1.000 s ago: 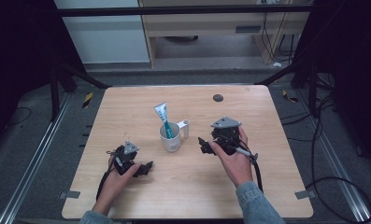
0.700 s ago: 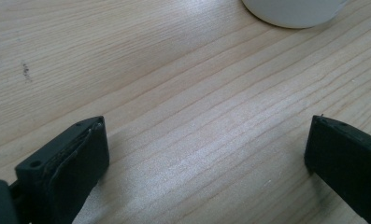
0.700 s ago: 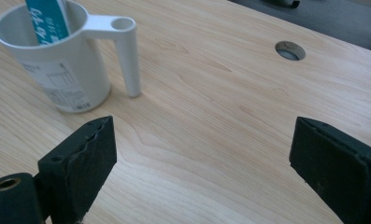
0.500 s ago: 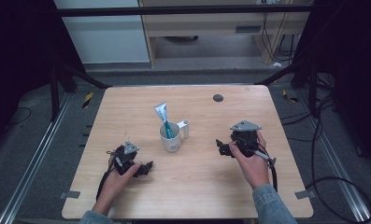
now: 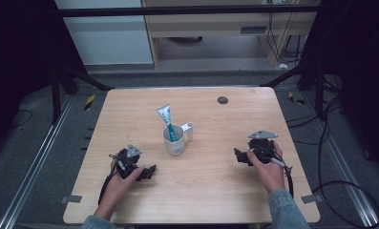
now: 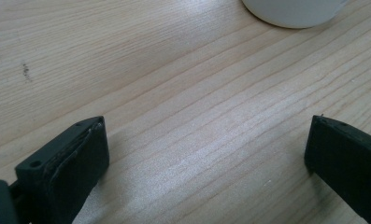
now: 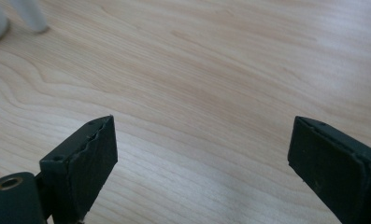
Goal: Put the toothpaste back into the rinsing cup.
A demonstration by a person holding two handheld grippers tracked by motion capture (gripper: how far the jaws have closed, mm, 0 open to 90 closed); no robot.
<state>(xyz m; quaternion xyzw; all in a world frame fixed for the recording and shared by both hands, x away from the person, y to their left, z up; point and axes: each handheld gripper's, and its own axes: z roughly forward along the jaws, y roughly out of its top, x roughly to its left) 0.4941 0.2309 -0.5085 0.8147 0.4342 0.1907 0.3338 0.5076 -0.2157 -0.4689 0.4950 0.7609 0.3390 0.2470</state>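
Cups: one white cup point(image 5: 174, 141), mid-table between my grippers.
Tubes: one toothpaste tube point(image 5: 167, 121) in it, long axis leaning up-left.
My left gripper point(image 5: 149, 172): jaws apart, empty.
My right gripper point(image 5: 238, 156): jaws apart, empty.

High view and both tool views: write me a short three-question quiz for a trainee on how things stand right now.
1. True or false: the toothpaste tube stands inside the white mug.
2. Which tool is closer to the mug? A) left tool B) right tool C) both touch it
3. Fill in: in their own views, the left tool and the right tool have jaws set wide with only bare ____ between them.

Key
1. True; it leans up out of the mug.
2. A, going by the high view; neither touches it.
3. Table; neither tool holds anything.
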